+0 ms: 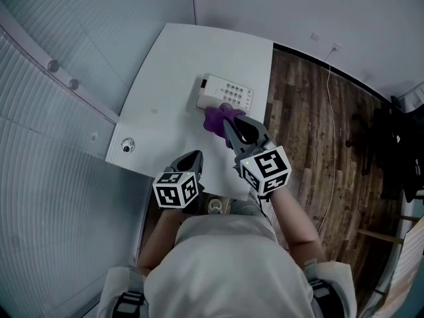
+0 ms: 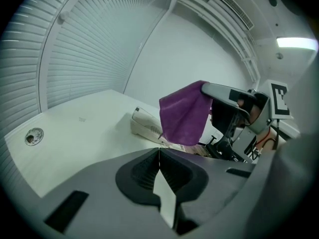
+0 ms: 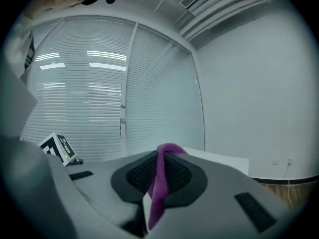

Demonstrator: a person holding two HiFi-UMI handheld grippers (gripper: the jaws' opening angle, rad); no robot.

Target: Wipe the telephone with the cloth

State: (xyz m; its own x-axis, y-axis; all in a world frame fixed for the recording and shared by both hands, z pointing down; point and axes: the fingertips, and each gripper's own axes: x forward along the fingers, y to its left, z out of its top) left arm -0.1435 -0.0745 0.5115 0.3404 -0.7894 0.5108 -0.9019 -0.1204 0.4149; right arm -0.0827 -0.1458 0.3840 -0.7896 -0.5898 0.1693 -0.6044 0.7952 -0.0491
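The white telephone (image 1: 226,93) lies on the white table (image 1: 165,78), towards its far right side. My right gripper (image 1: 228,124) is shut on a purple cloth (image 1: 220,118), which hangs just in front of the phone's near edge. In the right gripper view the cloth (image 3: 160,180) is a strip pinched between the shut jaws of that gripper (image 3: 161,153). My left gripper (image 1: 198,154) is shut and holds nothing, near the table's front edge. The left gripper (image 2: 159,151) looks at the phone (image 2: 144,124), with the cloth (image 2: 183,114) dangling above it.
A small round metal fitting (image 1: 127,144) sits at the table's near left corner. White blinds (image 1: 40,144) run along the left. Wooden floor (image 1: 311,124) with a thin cable (image 1: 331,118) lies to the right of the table.
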